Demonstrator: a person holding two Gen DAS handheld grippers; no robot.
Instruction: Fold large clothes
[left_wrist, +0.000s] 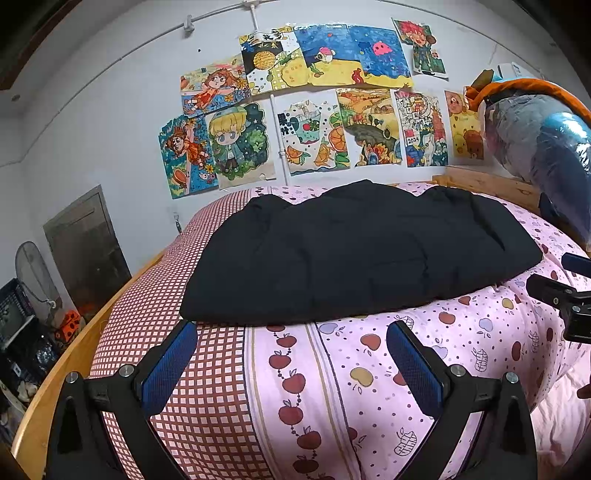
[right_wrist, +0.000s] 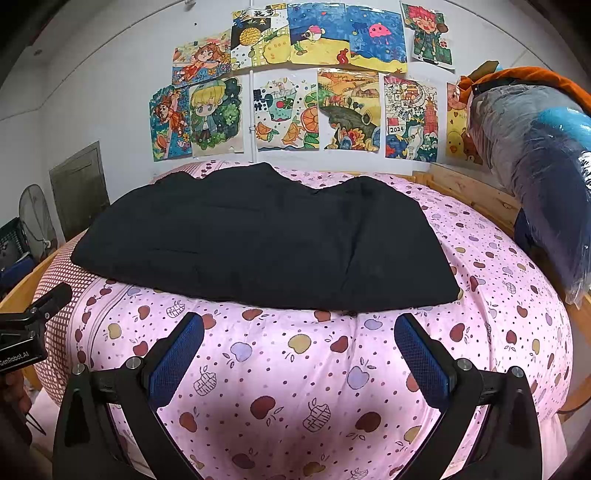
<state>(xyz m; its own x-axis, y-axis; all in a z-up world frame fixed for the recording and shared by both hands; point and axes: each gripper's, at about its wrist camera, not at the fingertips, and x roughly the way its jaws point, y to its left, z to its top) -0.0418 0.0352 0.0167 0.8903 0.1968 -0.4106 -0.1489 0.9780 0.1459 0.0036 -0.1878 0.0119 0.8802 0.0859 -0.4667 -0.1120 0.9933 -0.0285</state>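
A large black garment (left_wrist: 354, 251) lies folded in a wide, flat bundle on the pink apple-print bed cover (left_wrist: 369, 369); it also shows in the right wrist view (right_wrist: 266, 236). My left gripper (left_wrist: 291, 328) is open and empty, just short of the garment's near left edge. My right gripper (right_wrist: 299, 325) is open and empty, just short of the garment's near right edge. The right gripper's body shows at the right edge of the left wrist view (left_wrist: 569, 299), and the left gripper's body at the left edge of the right wrist view (right_wrist: 33, 325).
The bed has a wooden frame (left_wrist: 48, 387). A plastic-wrapped bundle (right_wrist: 535, 155) leans on the wooden headboard (right_wrist: 469, 192) at right. Colourful drawings (left_wrist: 295, 110) cover the wall. A fan (left_wrist: 33, 273) and crates (left_wrist: 14, 314) stand at the left.
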